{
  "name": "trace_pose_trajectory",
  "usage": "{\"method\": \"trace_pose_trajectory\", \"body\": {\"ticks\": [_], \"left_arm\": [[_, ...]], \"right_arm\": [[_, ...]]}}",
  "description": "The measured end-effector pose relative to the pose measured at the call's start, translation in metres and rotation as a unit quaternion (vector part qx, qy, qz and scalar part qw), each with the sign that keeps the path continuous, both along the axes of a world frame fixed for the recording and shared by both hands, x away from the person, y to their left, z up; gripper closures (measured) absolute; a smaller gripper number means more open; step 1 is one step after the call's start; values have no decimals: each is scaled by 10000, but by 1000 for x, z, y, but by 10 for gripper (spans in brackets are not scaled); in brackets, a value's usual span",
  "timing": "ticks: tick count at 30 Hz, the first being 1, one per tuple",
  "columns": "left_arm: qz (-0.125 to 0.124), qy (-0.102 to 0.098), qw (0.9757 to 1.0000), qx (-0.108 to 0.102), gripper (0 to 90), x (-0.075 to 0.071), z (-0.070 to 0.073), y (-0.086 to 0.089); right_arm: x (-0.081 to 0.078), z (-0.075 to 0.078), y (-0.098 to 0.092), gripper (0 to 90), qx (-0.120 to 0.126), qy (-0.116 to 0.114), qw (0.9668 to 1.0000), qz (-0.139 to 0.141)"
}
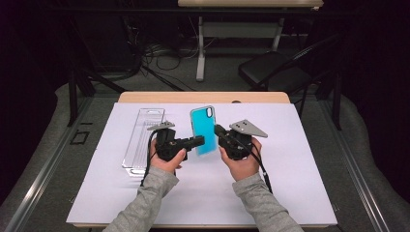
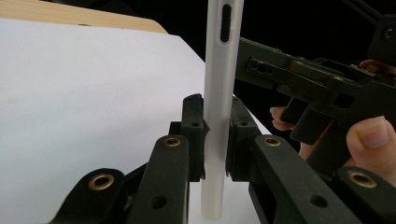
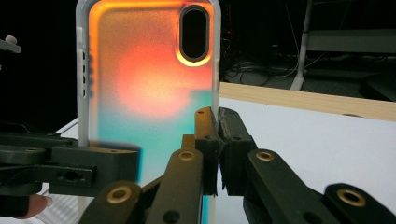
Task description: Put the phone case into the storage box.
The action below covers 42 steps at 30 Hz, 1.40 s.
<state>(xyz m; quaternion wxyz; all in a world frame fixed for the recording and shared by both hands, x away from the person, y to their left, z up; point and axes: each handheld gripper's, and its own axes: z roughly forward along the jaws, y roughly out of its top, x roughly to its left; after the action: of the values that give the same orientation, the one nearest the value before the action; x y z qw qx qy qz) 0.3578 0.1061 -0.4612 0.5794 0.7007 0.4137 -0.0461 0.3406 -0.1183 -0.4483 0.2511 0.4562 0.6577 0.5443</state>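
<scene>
The phone case (image 1: 203, 130) stands upright above the worktop (image 1: 290, 183), held between the two claws — its lower part pinched from both sides. In the high view its face is turquoise; in the right gripper view it glows orange and red at the top and teal lower down, with the dark oval camera cut-out near its upper edge.

The left claw (image 1: 199, 141) is clamped on the case: in the left gripper view the pale, frosted edge of the case (image 2: 218, 107) rises straight up between the two black pads, which press on it from either side. The right claw (image 1: 220, 131) comes in from the opposite side and is closed on the case's other long edge — in the right gripper view its pads (image 3: 205, 140) meet tightly around that thin rim.

Out beyond the left claw, well apart from the case, a clear plastic package (image 1: 143, 137) lies flat on the white sheet (image 1: 208, 198).
</scene>
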Motion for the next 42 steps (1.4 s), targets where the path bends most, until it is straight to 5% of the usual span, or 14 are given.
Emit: {"method": "trace_pose_trajectory", "body": {"ticks": [26,42], "left_arm": [[-29,174,9995,-249,812,3,-5,5],[64,178,9995,-251,812,4,-7,13]], "right_arm": [[1,-1,1,816,19,15,10000,82],[-2,2,0,668,56,-43,9997,249]]}}
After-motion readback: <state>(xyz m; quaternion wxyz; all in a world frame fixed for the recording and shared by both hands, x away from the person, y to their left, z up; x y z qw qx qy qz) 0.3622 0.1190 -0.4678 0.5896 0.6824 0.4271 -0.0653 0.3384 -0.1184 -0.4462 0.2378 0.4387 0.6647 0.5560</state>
